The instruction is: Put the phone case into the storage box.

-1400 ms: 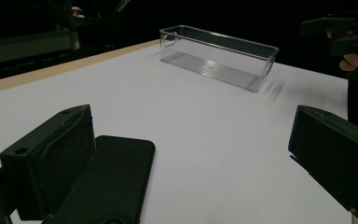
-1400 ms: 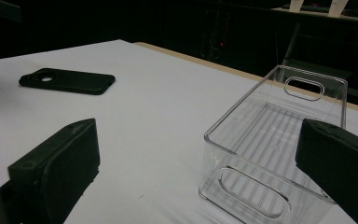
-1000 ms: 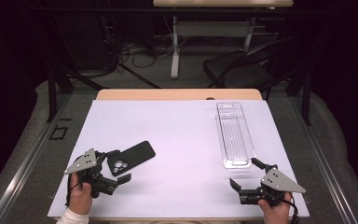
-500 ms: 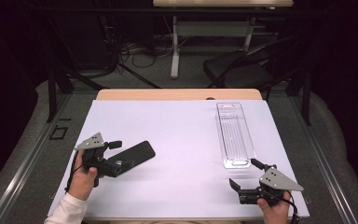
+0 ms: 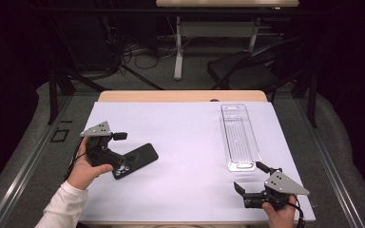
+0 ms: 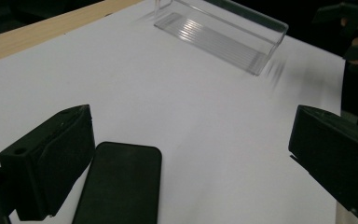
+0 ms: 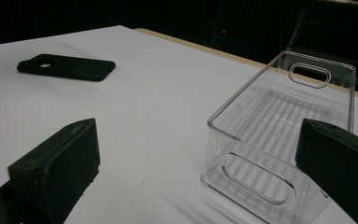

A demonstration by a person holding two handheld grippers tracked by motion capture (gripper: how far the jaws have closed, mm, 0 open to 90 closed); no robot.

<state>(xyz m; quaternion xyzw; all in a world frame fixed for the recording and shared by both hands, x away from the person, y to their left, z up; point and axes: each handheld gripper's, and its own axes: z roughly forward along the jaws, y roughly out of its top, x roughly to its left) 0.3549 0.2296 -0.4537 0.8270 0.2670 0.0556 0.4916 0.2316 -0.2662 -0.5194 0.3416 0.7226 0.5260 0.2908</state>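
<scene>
High view: a white table [image 5: 185, 142]. The left gripper [image 5: 109, 147], jaws spread wide and holding nothing, sits over the near end of a black phone case [image 5: 135, 160] at the table's left. A clear plastic bin [image 5: 239, 137] lies at the right.

Left gripper view: the case lies just beside one jaw.

Right gripper view: the right gripper [image 7: 196, 172], wide open and empty, faces the bin's near end.

Phone case [image 5: 135, 160] looks matt black, rubbery plastic; the bin [image 5: 239, 137] is clear, glossy, ribbed plastic; the table [image 5: 185, 142] has a smooth white matt sheet, with wood along its far edge.
</scene>
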